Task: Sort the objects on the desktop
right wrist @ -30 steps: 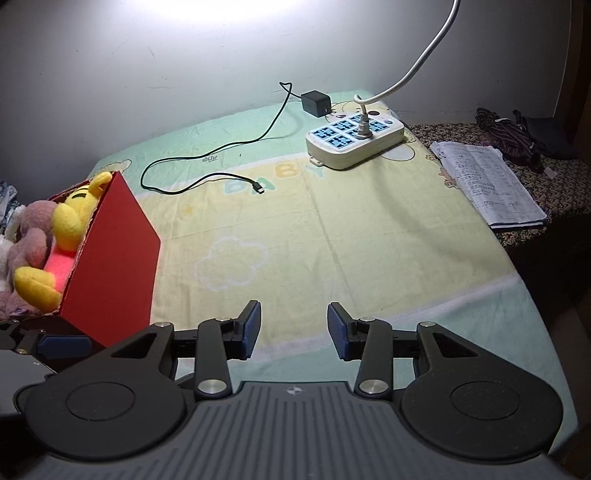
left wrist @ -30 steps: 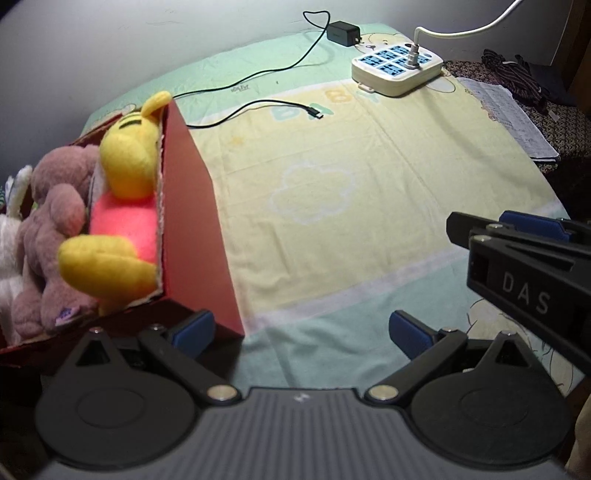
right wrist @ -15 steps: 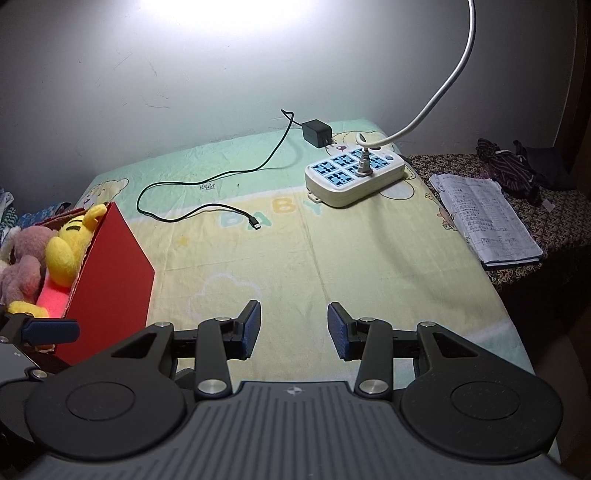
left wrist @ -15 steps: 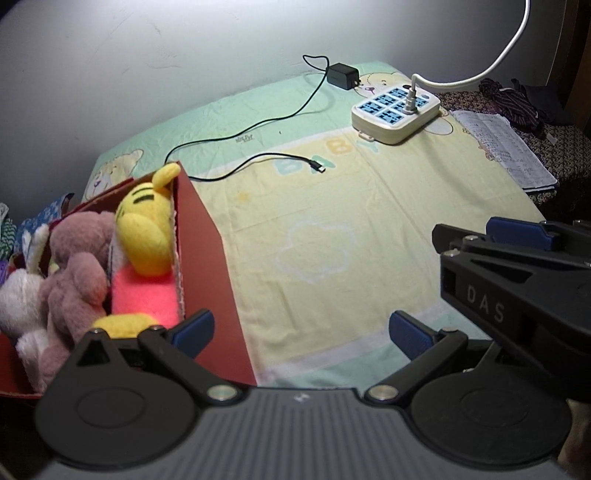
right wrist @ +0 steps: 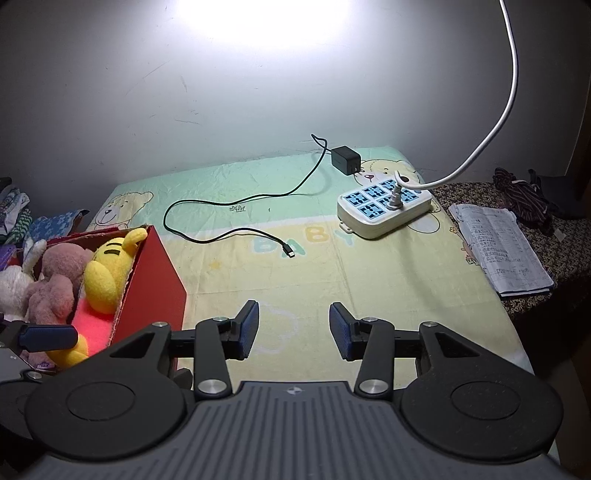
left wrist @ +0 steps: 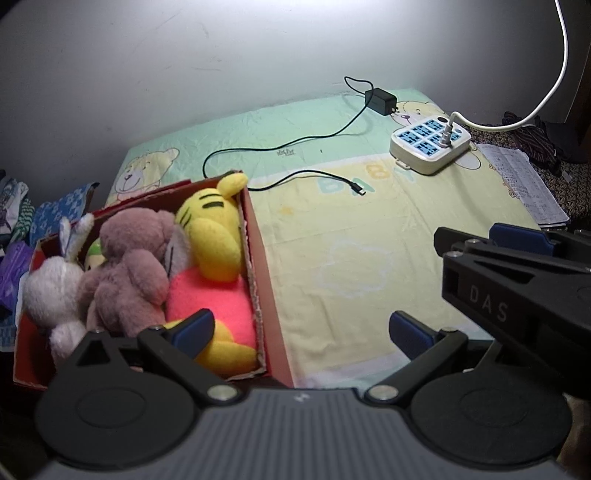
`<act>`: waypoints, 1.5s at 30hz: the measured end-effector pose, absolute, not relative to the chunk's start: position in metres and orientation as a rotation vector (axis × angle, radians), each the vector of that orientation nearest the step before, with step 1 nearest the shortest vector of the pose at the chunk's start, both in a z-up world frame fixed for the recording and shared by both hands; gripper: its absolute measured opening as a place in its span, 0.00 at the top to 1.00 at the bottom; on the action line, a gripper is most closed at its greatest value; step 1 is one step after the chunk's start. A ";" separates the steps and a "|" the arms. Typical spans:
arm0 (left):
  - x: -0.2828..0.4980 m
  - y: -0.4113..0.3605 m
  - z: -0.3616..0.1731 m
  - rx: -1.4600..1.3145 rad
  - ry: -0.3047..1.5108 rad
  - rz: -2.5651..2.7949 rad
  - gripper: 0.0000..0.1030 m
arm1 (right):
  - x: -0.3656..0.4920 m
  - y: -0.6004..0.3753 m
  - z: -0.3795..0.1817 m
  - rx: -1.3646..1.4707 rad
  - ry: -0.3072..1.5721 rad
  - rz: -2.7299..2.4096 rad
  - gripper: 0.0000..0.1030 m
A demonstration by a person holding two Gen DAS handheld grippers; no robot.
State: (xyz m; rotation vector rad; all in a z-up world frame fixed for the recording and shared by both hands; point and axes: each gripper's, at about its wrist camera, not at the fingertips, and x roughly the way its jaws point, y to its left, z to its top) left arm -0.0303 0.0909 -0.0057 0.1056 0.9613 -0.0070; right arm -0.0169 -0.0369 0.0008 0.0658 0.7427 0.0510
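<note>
Cable: loose on tabletop, upper centre of frame, plug end toward right gripper, the nearer. Left gripper beside box. Both jaws released, empty.

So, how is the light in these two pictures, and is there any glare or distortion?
Right wrist view: strong glare blows out the wall at the top, and the corners fall dark. Left wrist view: the same wall is softer and greyer, and the red box with its plush toys is evenly lit. Both views: fisheye bending curves the bed sheet edges.
</note>
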 end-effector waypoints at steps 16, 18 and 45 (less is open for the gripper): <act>-0.033 0.131 0.026 0.094 0.895 0.011 0.02 | -0.014 0.006 0.033 0.070 0.702 0.096 0.52; -0.031 0.142 0.029 0.089 0.901 0.027 0.02 | -0.014 0.014 0.036 0.070 0.697 0.106 0.49; -0.047 0.296 0.028 0.048 1.006 0.224 0.00 | -0.016 0.148 0.049 0.054 0.760 0.174 0.14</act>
